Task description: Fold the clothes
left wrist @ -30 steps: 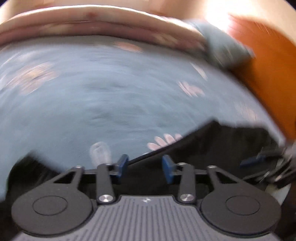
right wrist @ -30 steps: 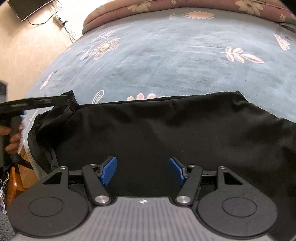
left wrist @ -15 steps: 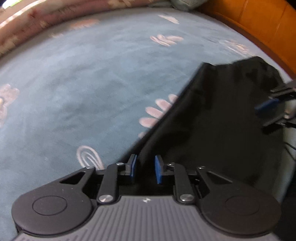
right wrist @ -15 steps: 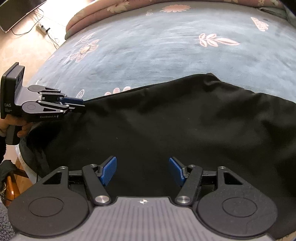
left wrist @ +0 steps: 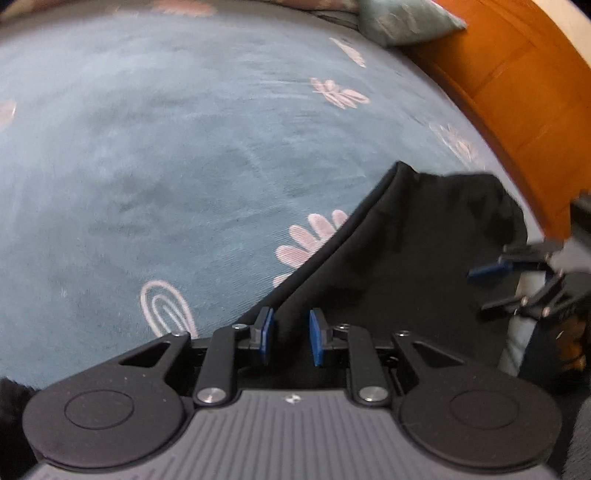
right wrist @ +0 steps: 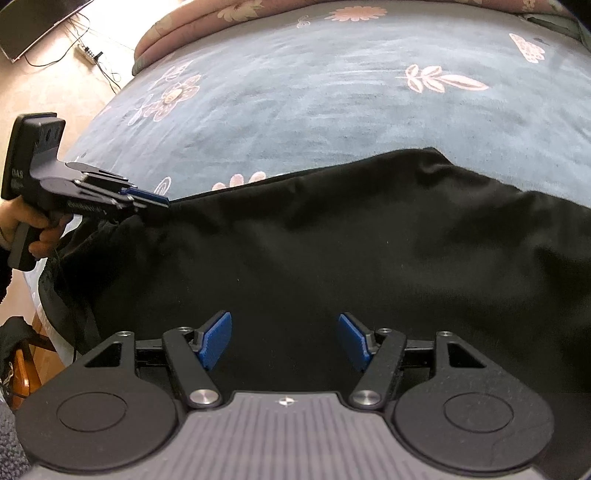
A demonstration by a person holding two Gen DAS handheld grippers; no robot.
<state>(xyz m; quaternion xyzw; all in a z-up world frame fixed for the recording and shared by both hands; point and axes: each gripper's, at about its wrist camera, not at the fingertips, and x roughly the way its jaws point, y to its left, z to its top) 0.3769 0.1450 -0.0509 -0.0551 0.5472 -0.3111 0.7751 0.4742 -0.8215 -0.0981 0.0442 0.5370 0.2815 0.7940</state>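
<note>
Your black garment (right wrist: 332, 251) lies spread across the blue flowered bedspread (right wrist: 314, 103), with both grippers at its near side.

Your left gripper (left wrist: 290, 334) has its blue fingers (left wrist: 264, 332) parted a little, the garment's folded edge running up between them; from the pictures you cannot tell whether they press on the cloth. In the right wrist view your hand (right wrist: 26, 229) holds that gripper at the garment's left corner. Your right gripper (right wrist: 284, 341) hangs over the dark cloth with its fingers (right wrist: 216, 338) spread wide, gripping nothing. An orange wooden board (left wrist: 517, 92) borders the bed, with a pillow (left wrist: 402, 18) at its far end.
</note>
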